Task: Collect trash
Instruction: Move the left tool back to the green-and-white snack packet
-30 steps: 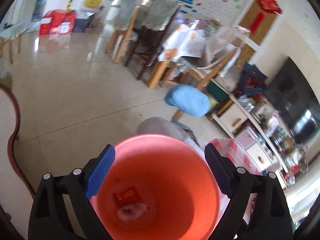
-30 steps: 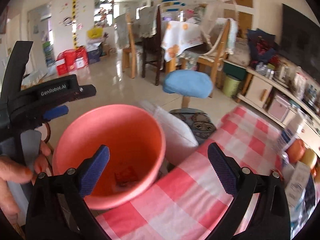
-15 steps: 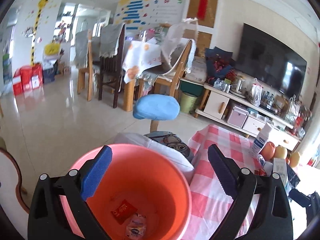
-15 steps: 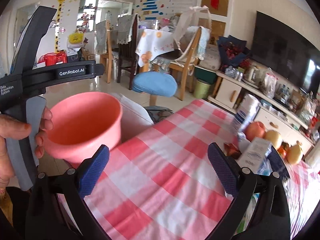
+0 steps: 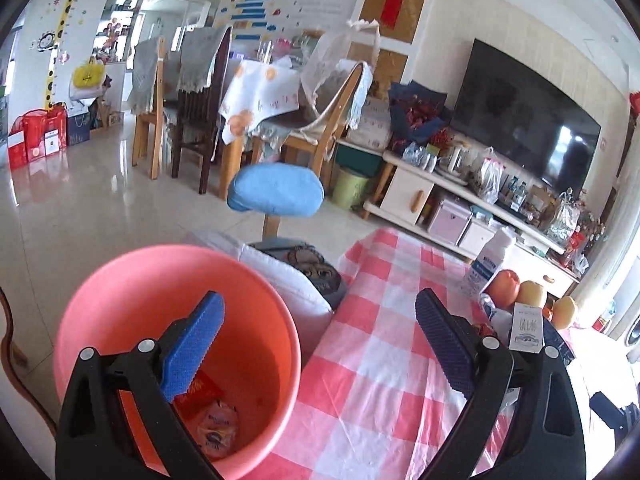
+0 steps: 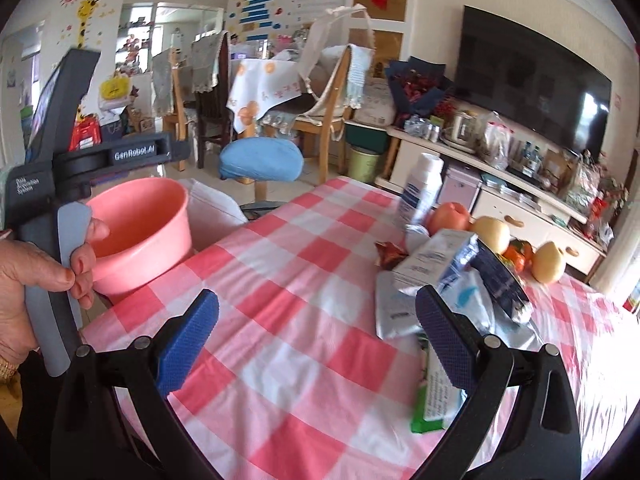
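Right hand-held gripper [image 6: 316,332] — jaws wide, empty; wrapper litter [image 6: 436,292] lies right of centre on checked surface [image 6: 280,280], nearer it. Left hand-held gripper [image 5: 318,340] wide — over pink bucket [image 5: 120,280], lower left.

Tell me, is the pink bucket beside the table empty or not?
Not empty. The left wrist view shows the pink bucket with a red wrapper and a clear snack packet on its bottom; the rest is bare.
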`<state>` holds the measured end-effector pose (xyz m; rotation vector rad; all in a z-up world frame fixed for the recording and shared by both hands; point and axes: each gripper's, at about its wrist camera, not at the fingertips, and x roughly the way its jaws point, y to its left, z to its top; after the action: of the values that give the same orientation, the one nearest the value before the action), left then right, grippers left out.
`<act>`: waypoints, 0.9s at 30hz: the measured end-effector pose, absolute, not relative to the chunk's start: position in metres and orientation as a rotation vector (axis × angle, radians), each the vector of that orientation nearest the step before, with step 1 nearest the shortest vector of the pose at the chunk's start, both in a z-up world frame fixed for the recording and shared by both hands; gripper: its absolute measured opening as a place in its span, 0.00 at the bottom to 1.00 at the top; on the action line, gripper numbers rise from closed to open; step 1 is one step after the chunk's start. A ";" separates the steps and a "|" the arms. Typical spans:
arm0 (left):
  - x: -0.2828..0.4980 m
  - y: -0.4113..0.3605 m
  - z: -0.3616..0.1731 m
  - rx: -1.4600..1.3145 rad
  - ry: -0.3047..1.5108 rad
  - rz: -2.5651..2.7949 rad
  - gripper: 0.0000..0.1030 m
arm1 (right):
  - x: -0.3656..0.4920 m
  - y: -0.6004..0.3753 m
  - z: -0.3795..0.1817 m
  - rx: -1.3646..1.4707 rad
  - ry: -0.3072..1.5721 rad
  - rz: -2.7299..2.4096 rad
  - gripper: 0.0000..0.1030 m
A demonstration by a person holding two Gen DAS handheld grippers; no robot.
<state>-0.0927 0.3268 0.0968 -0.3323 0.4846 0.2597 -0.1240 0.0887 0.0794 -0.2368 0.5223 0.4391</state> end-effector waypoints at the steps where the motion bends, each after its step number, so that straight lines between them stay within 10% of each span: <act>1: -0.091 0.324 0.095 -0.329 0.491 0.259 0.93 | -0.124 0.085 0.079 -0.228 0.523 0.432 0.96; 27: -0.073 0.231 0.071 -0.169 0.584 0.061 0.93 | -0.110 -0.021 0.083 -0.076 0.560 0.346 0.96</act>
<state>-0.0729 0.2306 0.0710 -0.1685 0.5838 0.0614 -0.1096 -0.0207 0.0825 -0.0756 0.5605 0.3458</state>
